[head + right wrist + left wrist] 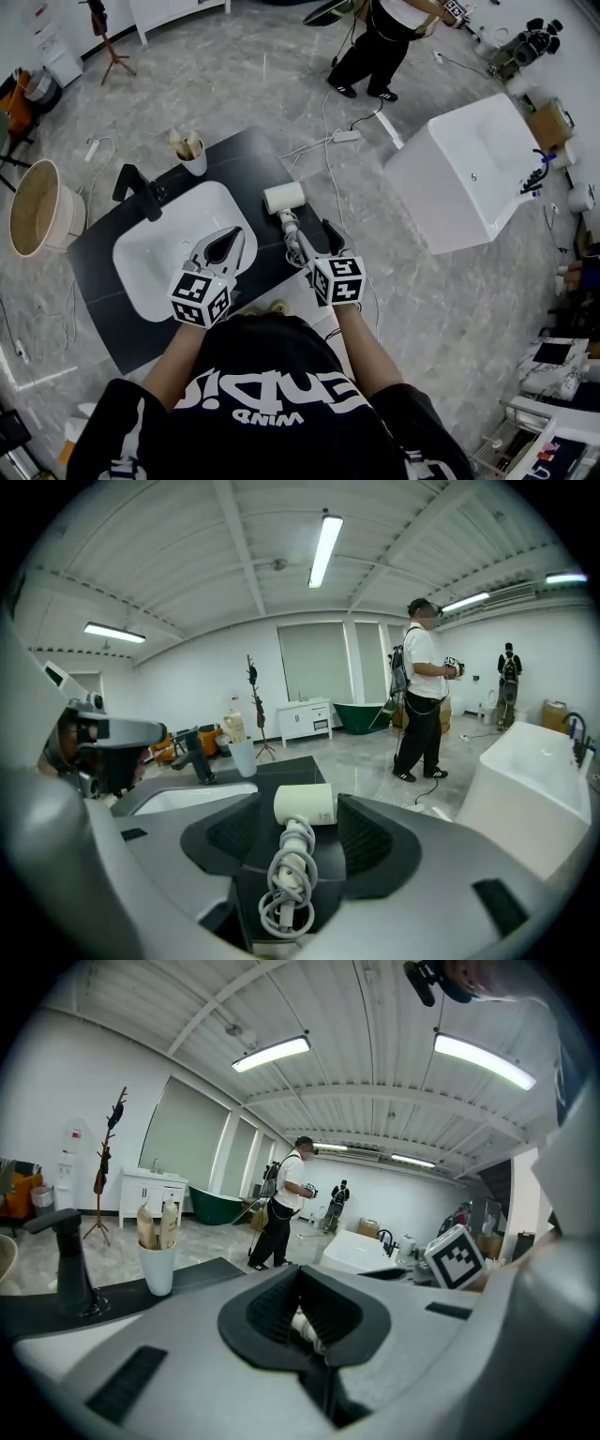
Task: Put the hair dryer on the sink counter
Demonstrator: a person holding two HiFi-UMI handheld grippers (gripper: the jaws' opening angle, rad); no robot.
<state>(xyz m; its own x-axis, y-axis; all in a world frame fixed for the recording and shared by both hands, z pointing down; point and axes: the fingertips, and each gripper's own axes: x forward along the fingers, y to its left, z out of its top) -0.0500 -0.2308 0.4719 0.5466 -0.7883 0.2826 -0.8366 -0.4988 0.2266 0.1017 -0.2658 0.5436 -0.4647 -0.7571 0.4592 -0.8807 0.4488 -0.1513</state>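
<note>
Head view: the hair dryer (284, 199) lies on the black counter (234, 155), just right of the white sink (155, 253), its cord wound round the handle. The right tongs (307, 239) stand apart on either side of that handle, the pads not touching it. The left tongs (232, 240) hang over the basin, tips together, gripping nothing. A white cup (193, 159) stands near the black faucet (141, 190).

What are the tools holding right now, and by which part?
Nothing. The hair dryer lies on the counter between the right tool's open jaws, not gripped. The left tool is shut and empty.
</note>
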